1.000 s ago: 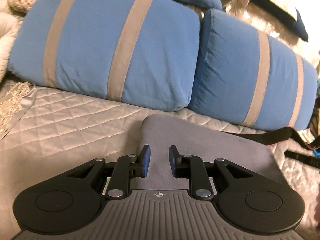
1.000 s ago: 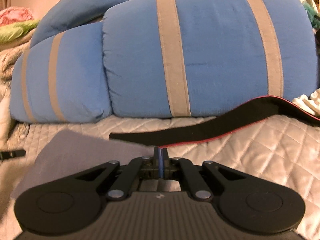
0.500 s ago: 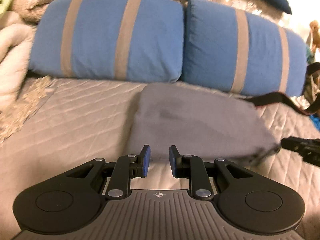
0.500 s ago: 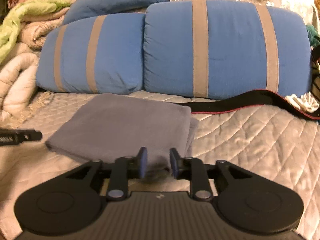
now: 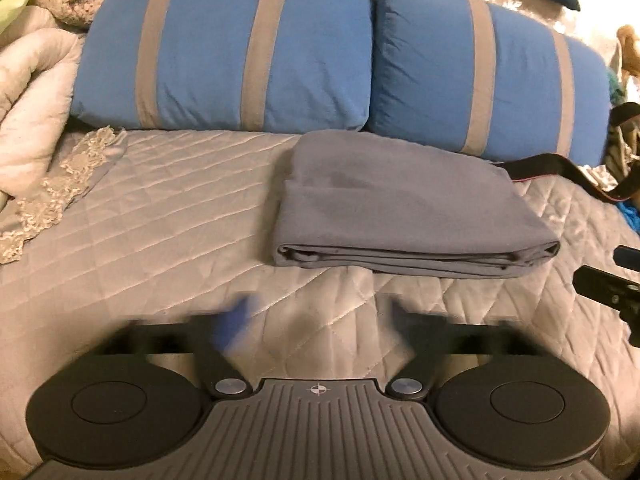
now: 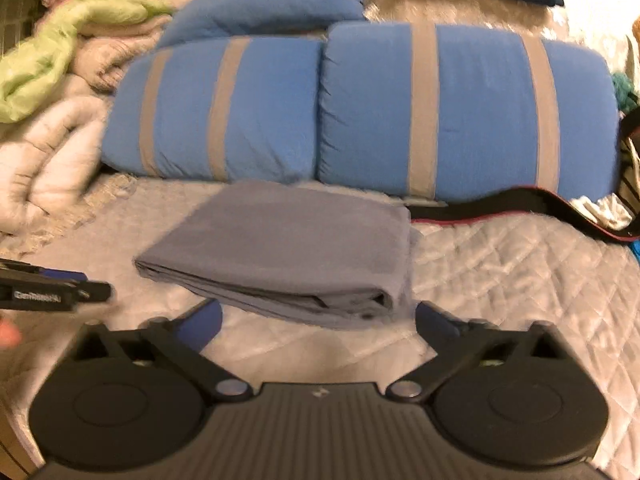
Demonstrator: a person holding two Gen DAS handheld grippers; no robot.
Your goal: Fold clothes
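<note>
A grey garment (image 5: 400, 204) lies folded in a flat rectangle on the quilted bedspread (image 5: 160, 216), just in front of two blue pillows; it also shows in the right wrist view (image 6: 288, 248). My left gripper (image 5: 320, 316) is open wide and empty, pulled back from the garment's near edge, its fingers blurred. My right gripper (image 6: 318, 320) is open wide and empty, close to the garment's near right corner. The left gripper's tip (image 6: 56, 290) shows at the left edge of the right wrist view, and the right gripper's tip (image 5: 608, 286) at the right edge of the left wrist view.
Two blue pillows with grey stripes (image 5: 224, 48) (image 5: 488, 76) lie behind the garment. A black strap with red edging (image 6: 520, 206) runs along the bed at the right. Piled blankets (image 5: 28, 92) and a green cloth (image 6: 60, 44) lie at the left.
Both grippers have pulled back from the folded garment and opened wider. The right gripper, shut a second ago, has let go.
</note>
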